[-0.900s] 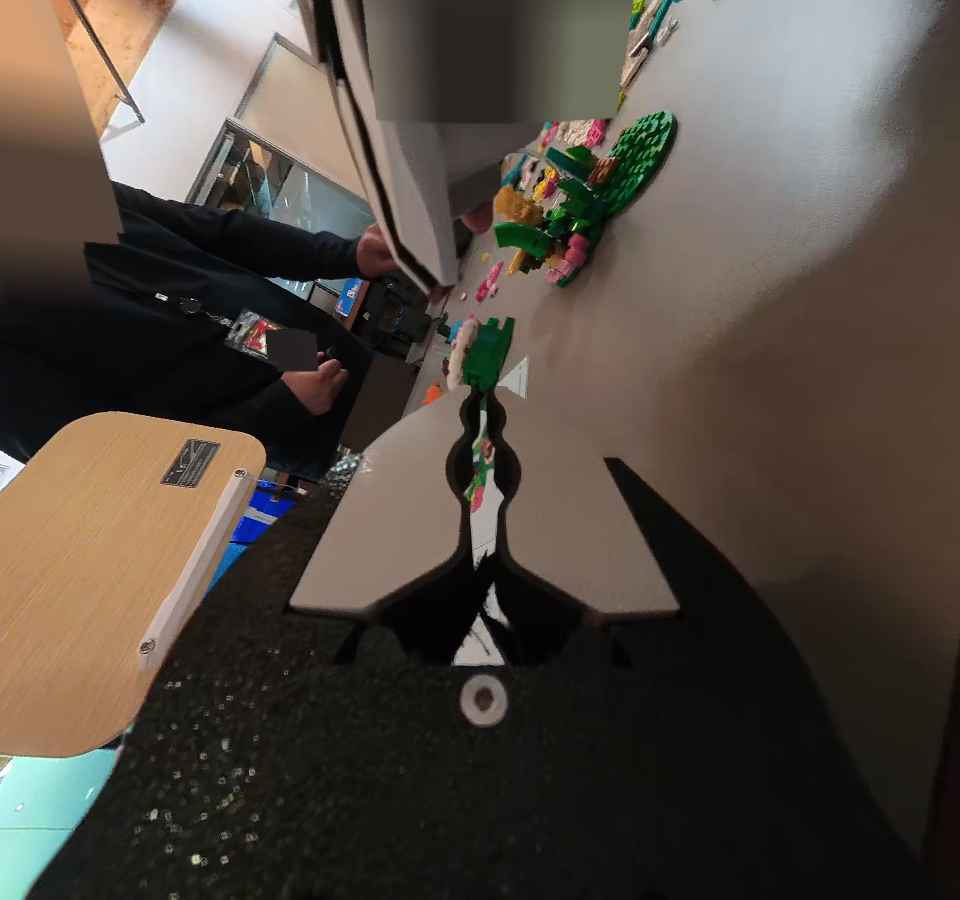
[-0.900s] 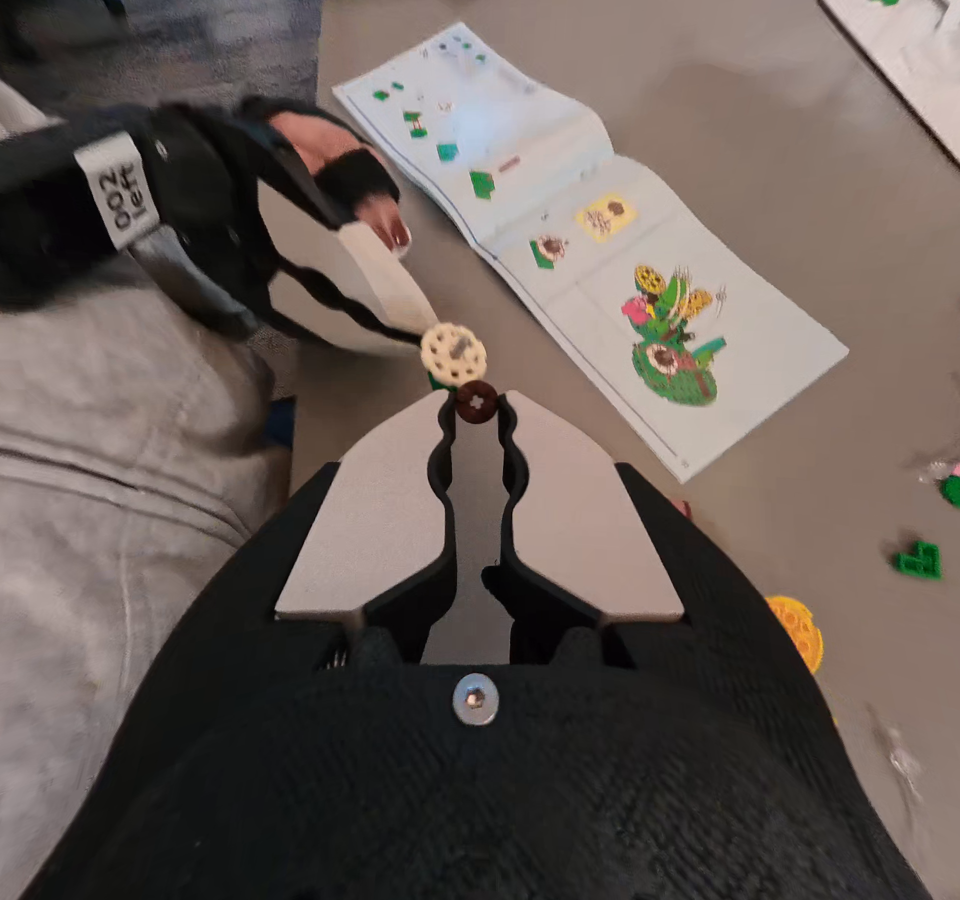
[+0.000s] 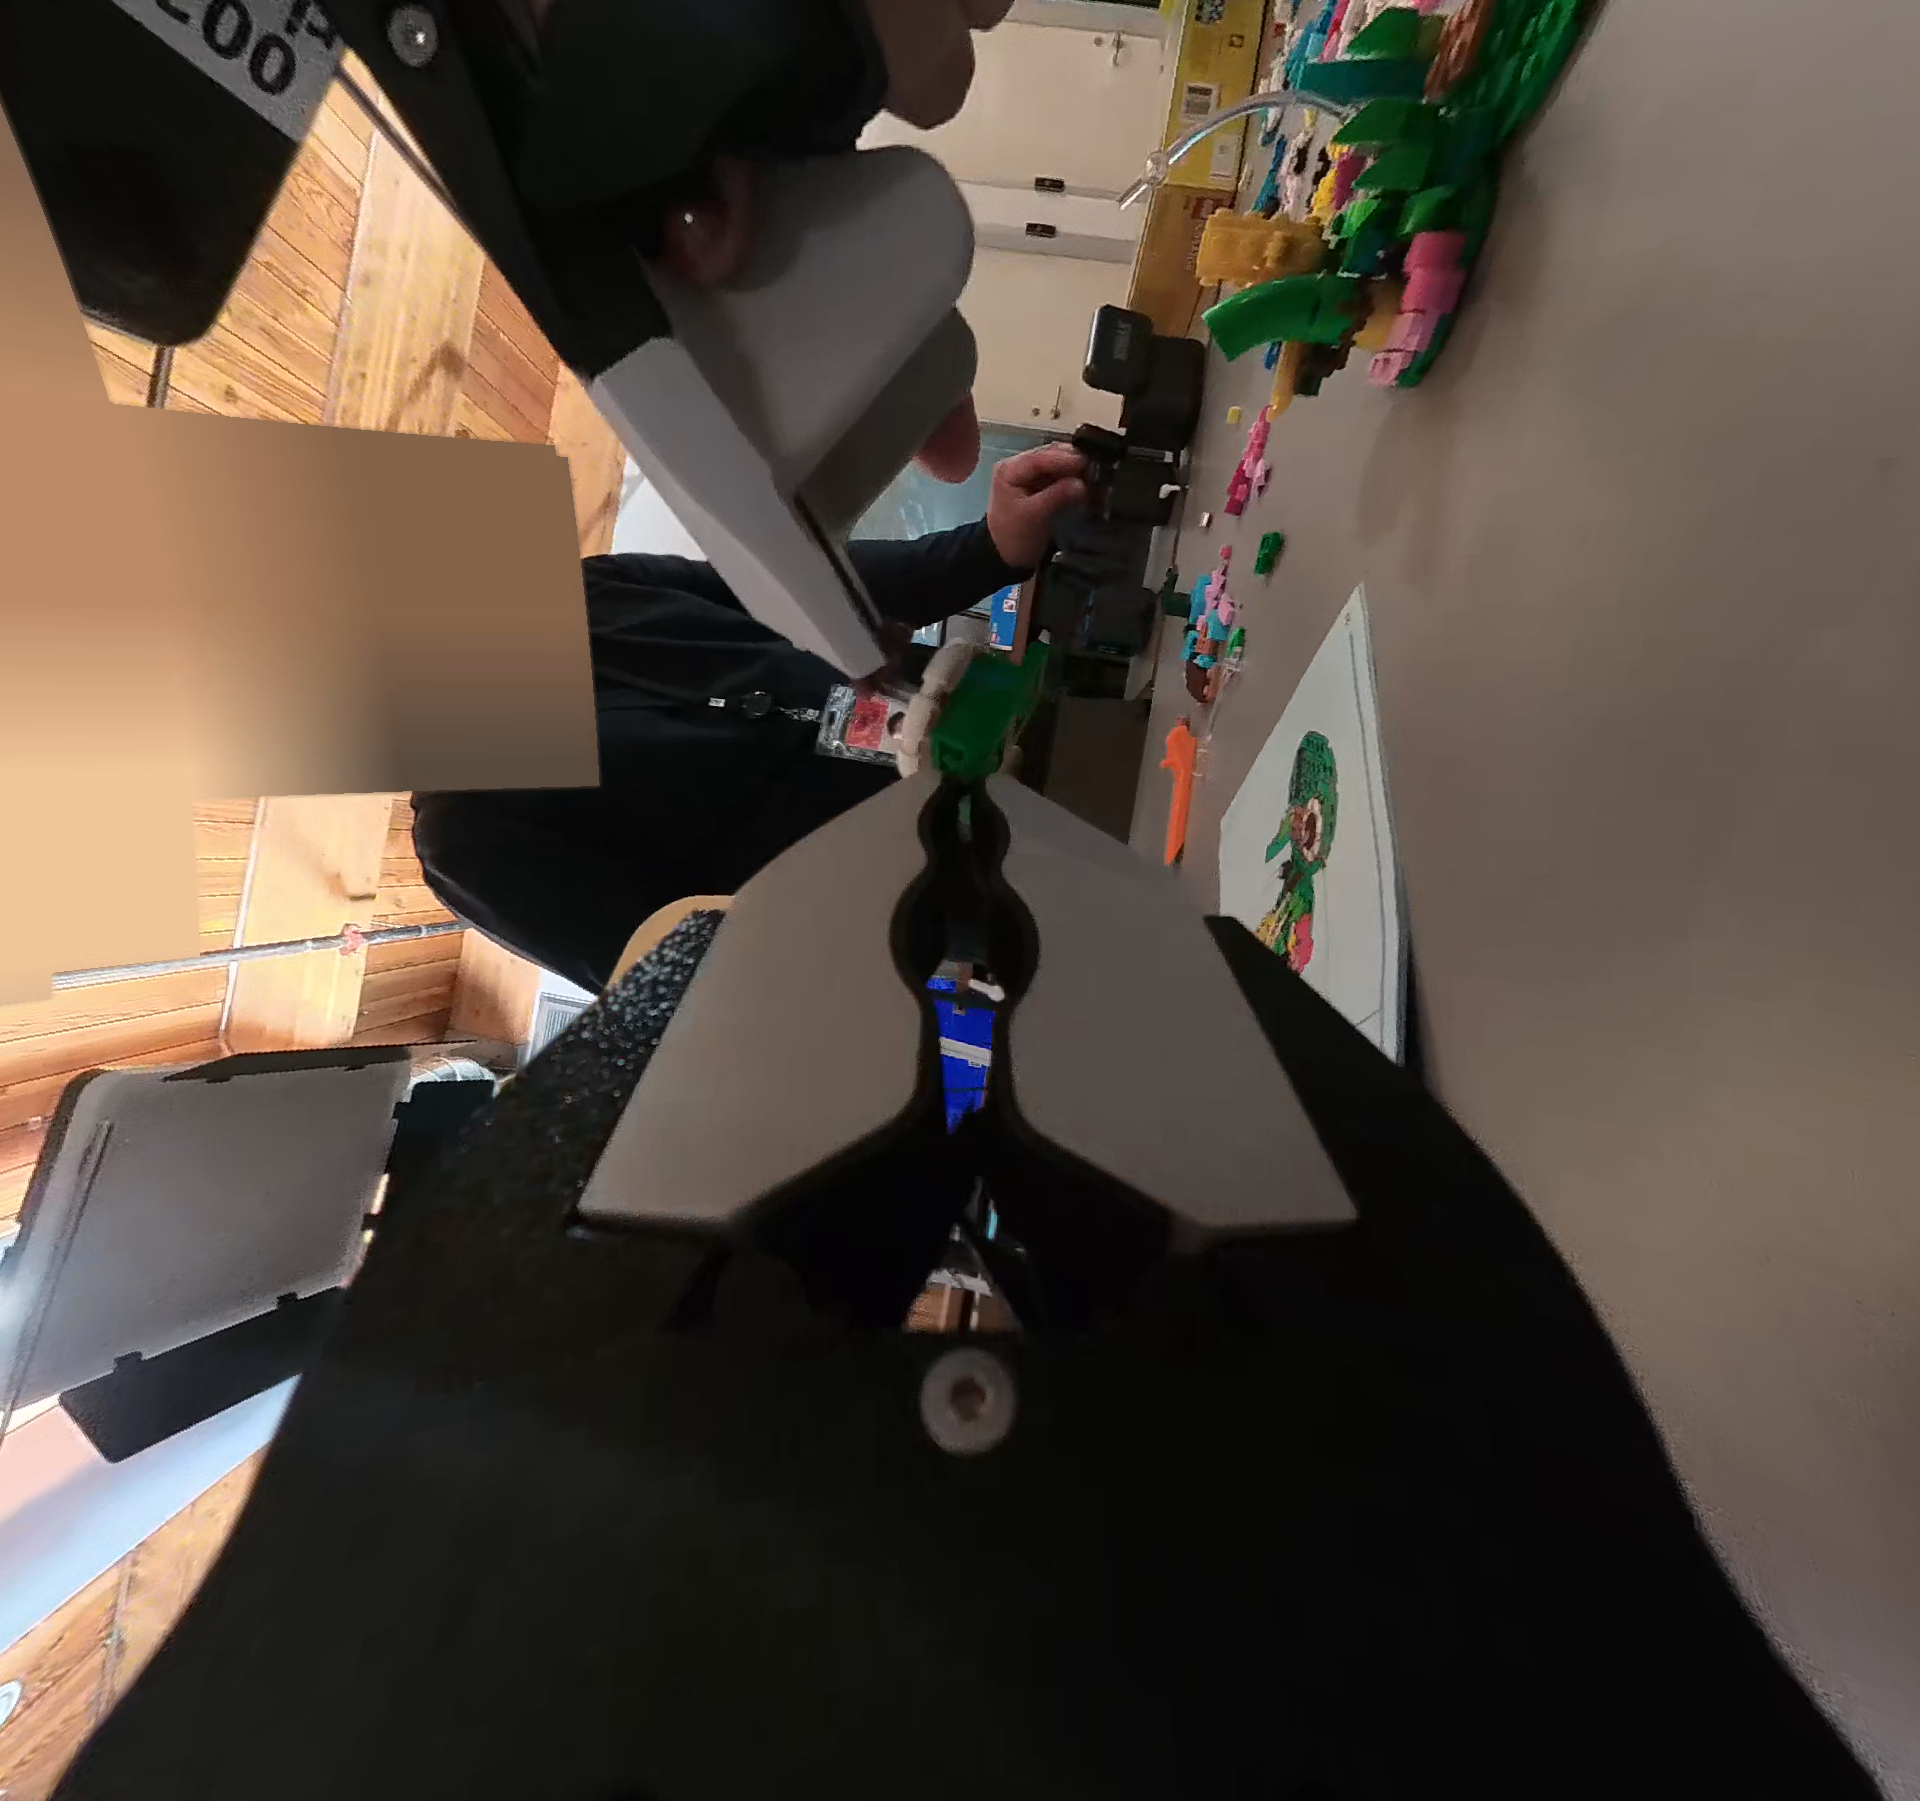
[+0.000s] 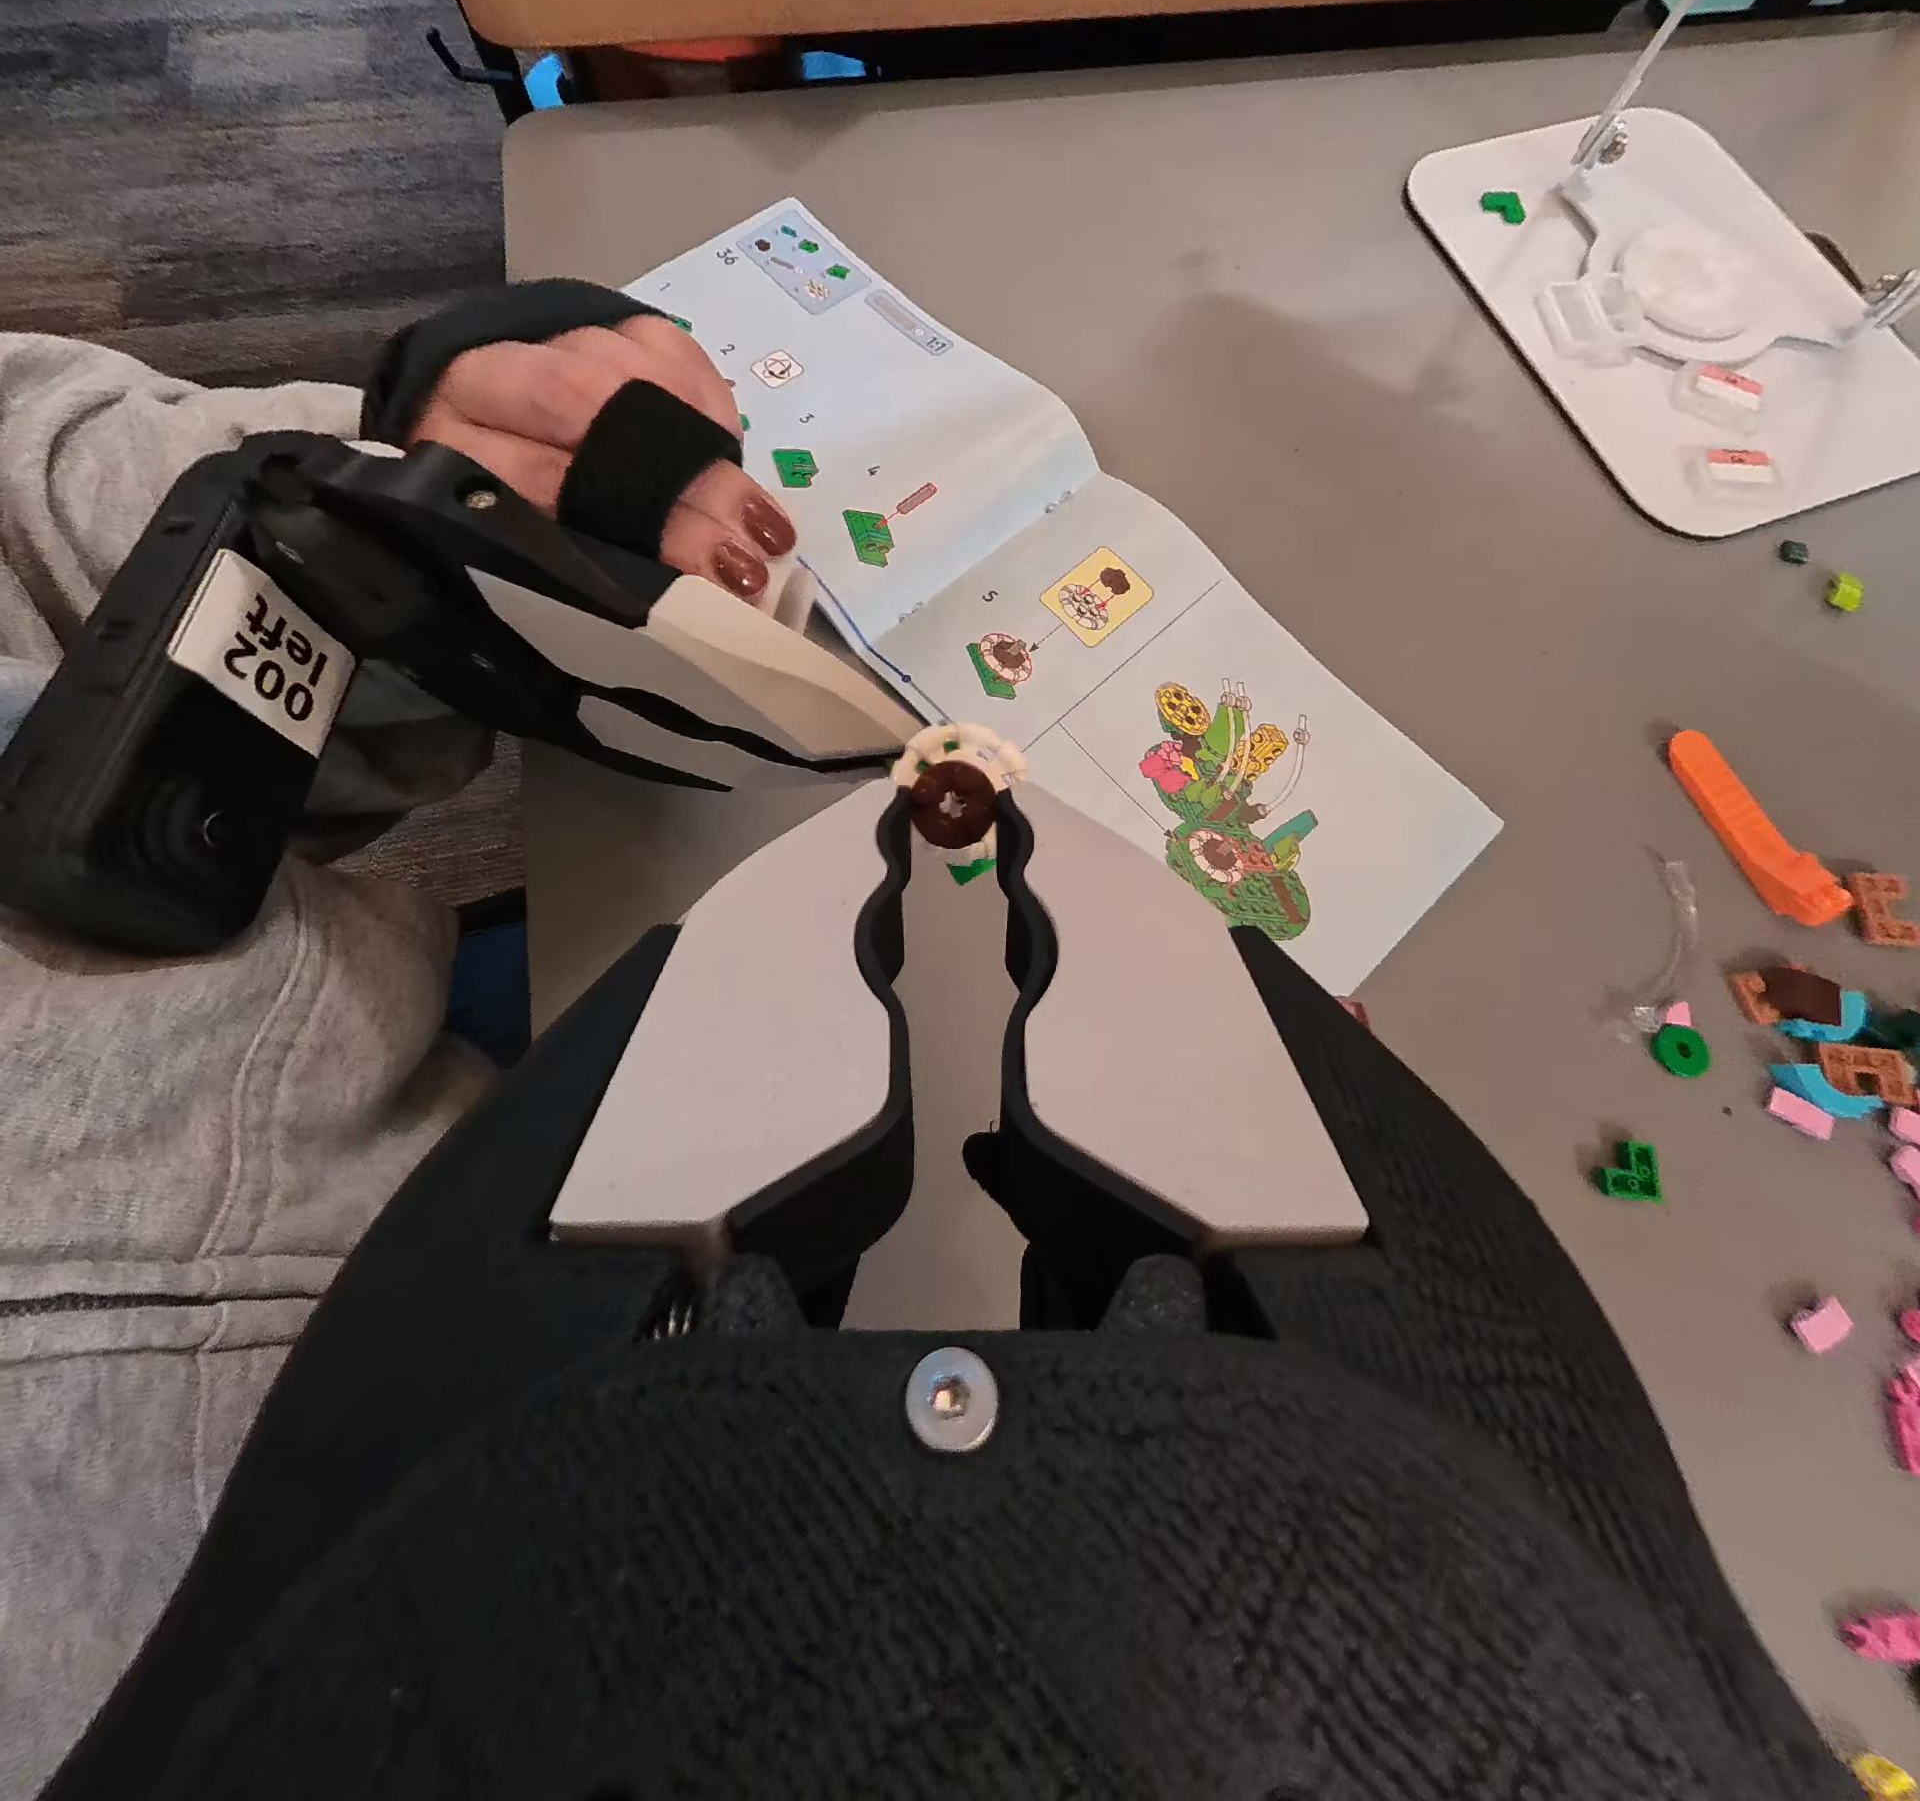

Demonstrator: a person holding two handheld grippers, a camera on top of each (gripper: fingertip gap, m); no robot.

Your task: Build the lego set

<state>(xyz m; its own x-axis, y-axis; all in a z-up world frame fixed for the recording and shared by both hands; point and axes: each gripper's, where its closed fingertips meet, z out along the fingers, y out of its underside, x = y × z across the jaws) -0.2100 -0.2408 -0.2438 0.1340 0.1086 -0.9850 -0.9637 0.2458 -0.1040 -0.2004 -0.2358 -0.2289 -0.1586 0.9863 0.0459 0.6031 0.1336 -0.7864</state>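
Note:
My left gripper is shut on a small green brick that carries a white round ring. It also shows in the right wrist view, coming in from the left above the table edge. My right gripper is shut on a brown round piece and holds it against the middle of the white ring. A bit of the green brick shows below it. In the left wrist view the right gripper's fingers reach down to the ring from the upper left.
An open instruction booklet lies on the grey table. An orange brick separator and loose bricks lie to the right. A white stand base is at the back right. A green plant model stands farther off. A person in black sits across. My two grippers' fingertips are within a few centimetres of each other.
The brown piece sat just below the white ring; now it lies over the ring's middle. Both grippers have stayed shut on their pieces and come closer together.

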